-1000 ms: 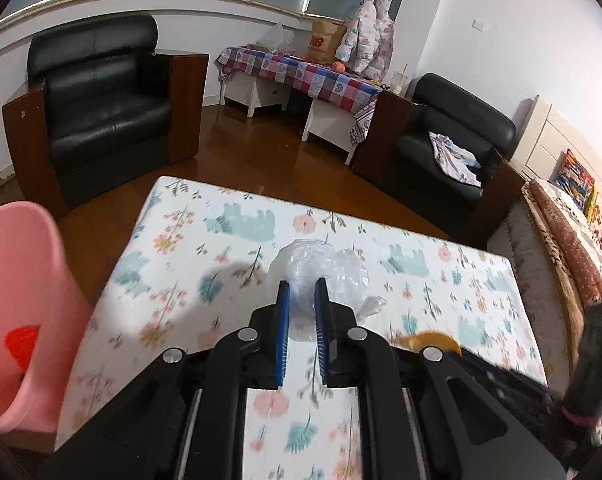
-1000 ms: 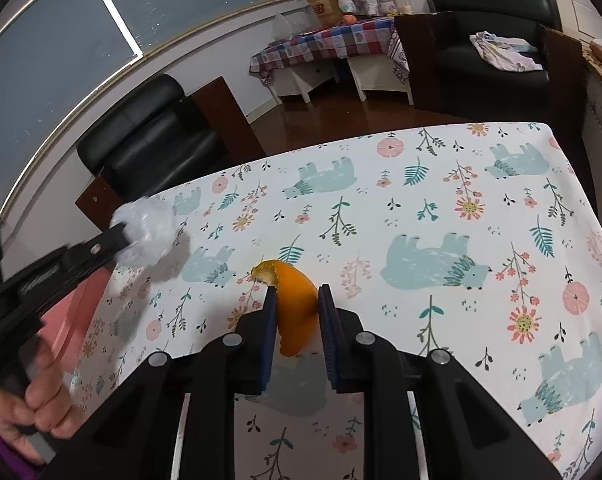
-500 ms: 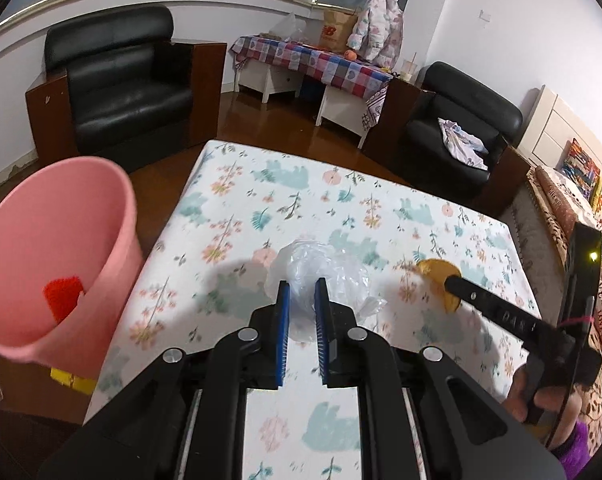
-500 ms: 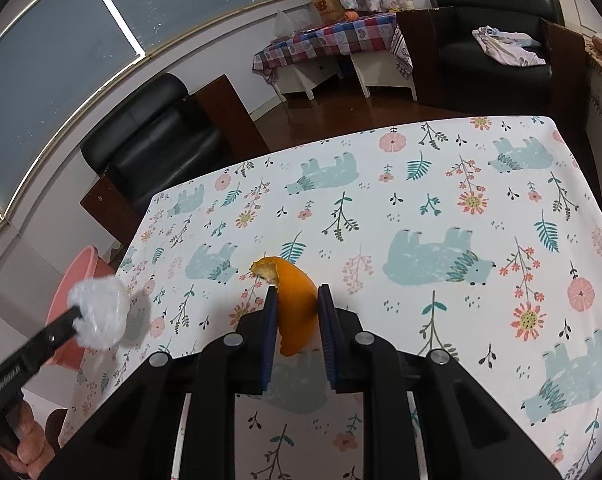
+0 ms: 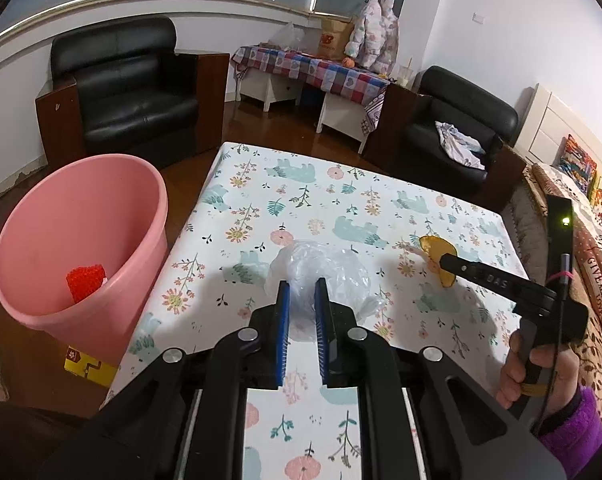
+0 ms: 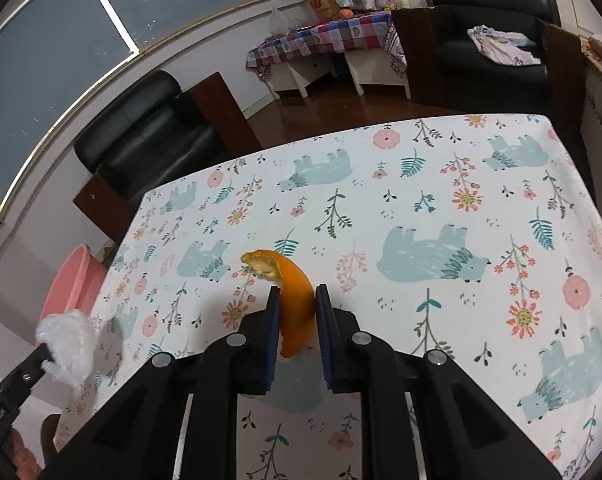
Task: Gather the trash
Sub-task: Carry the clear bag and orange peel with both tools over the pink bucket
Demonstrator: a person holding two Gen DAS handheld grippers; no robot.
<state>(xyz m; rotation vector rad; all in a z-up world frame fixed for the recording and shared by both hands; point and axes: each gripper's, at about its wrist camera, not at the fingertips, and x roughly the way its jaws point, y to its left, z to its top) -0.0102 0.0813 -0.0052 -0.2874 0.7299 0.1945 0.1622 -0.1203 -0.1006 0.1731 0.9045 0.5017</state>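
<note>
The pink bin (image 5: 81, 240), left of the left gripper (image 5: 301, 300), holds 1 red scrap (image 5: 85, 282). That claw pinches a crumpled plastic bag (image 5: 321, 270) above the table (image 5: 301, 200) near its left edge. The right gripper (image 6: 295, 304) pinches an orange peel (image 6: 293, 300) over mid-table.

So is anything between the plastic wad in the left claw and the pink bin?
Nothing visible. The plastic wad, clamped in the left claw, hangs over the table; the pink bin stands open beside the table's left edge.
</note>
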